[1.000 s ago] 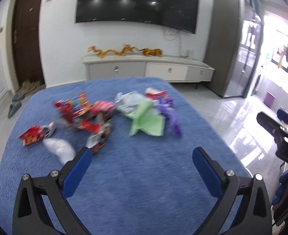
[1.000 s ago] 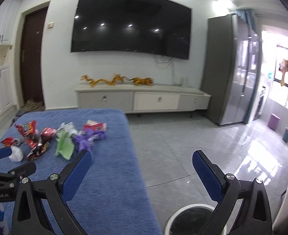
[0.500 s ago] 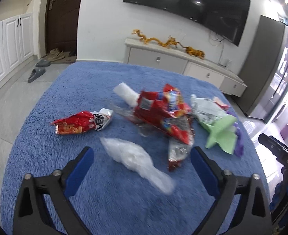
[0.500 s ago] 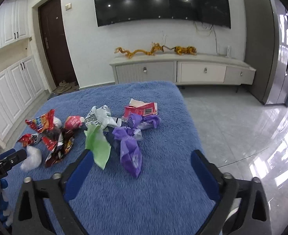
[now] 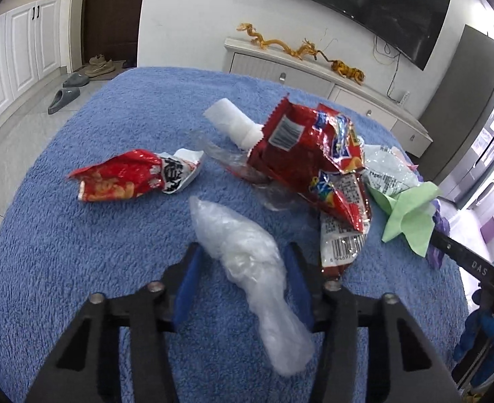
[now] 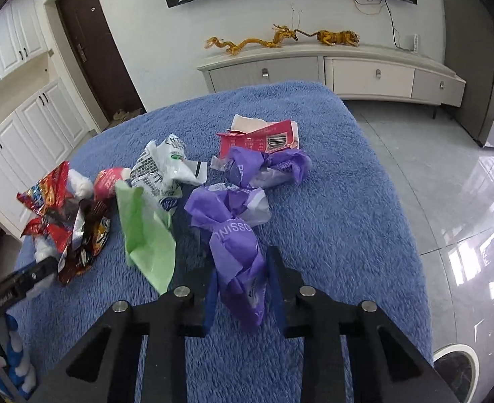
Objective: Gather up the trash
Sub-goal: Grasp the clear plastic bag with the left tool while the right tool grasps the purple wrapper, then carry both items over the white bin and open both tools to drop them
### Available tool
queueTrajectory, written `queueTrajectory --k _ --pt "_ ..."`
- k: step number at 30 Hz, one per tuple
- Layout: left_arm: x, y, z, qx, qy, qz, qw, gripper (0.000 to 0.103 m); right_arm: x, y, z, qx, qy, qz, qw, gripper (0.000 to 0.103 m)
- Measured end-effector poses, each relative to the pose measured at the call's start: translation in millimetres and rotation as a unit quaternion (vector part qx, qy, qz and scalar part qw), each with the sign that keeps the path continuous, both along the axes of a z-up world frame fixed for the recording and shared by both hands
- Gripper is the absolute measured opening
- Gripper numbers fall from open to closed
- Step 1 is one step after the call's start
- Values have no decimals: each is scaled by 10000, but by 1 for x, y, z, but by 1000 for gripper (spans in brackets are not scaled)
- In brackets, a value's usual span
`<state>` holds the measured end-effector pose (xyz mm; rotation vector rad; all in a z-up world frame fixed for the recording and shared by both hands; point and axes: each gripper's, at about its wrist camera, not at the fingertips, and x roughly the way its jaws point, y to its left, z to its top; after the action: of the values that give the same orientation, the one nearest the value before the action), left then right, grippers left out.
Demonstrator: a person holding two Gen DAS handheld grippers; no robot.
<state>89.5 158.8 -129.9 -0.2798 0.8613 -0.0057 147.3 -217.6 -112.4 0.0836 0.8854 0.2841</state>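
Observation:
Trash lies scattered on a blue fuzzy cover. My left gripper is closed around a clear crumpled plastic bag, its blue pads against both sides. A small red snack bag, a large red snack bag, a white roll and green paper lie beyond. My right gripper is closed around a purple crumpled wrapper. Green paper, a white printed bag, another purple wrapper and a red and pink packet lie around it.
A round white bin stands on the tiled floor at the lower right of the right wrist view. A low white cabinet with gold dragon figures lines the far wall under a TV. Slippers lie on the floor at left.
Both grippers moved down and forward onto the trash and their jaws closed in: the left around the clear plastic bag, the right around the purple wrapper.

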Motion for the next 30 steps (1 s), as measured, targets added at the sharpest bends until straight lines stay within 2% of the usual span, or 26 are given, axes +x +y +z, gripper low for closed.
queueTrajectory --k 3,9,13,17,21,23,26,30 --pt "-10 2 3 -87 -54 -71 9999 32 -18 -7 9 100 -171 -3 9998 22" --pt "-42 -2 24 -161 -267 -313 9990 29 -64 -18 29 320 -476 141 9983 22" --pt "-57 -20 50 -153 -501 -634 9966 29 -102 -30 44 432 -720 242 9962 22" --pt "-64 -58 77 -177 -717 -1147 9907 29 -133 -63 63 551 -919 -7 9942 22" --pt "-65 -122 99 -200 -868 -1928 9772 29 -164 -118 76 281 -1161 -654 9907 22" --pt "-66 -164 106 -236 -836 -2425 9662 29 -178 -145 74 146 -1175 -970 9882 22" --pt "-66 -222 107 -185 -736 -3030 9500 29 -196 -186 59 -41 -1039 -1462 9838 22" --pt "-74 -305 96 -4 -456 -3790 9243 29 -218 -240 16 101 -600 -2082 9762 22"
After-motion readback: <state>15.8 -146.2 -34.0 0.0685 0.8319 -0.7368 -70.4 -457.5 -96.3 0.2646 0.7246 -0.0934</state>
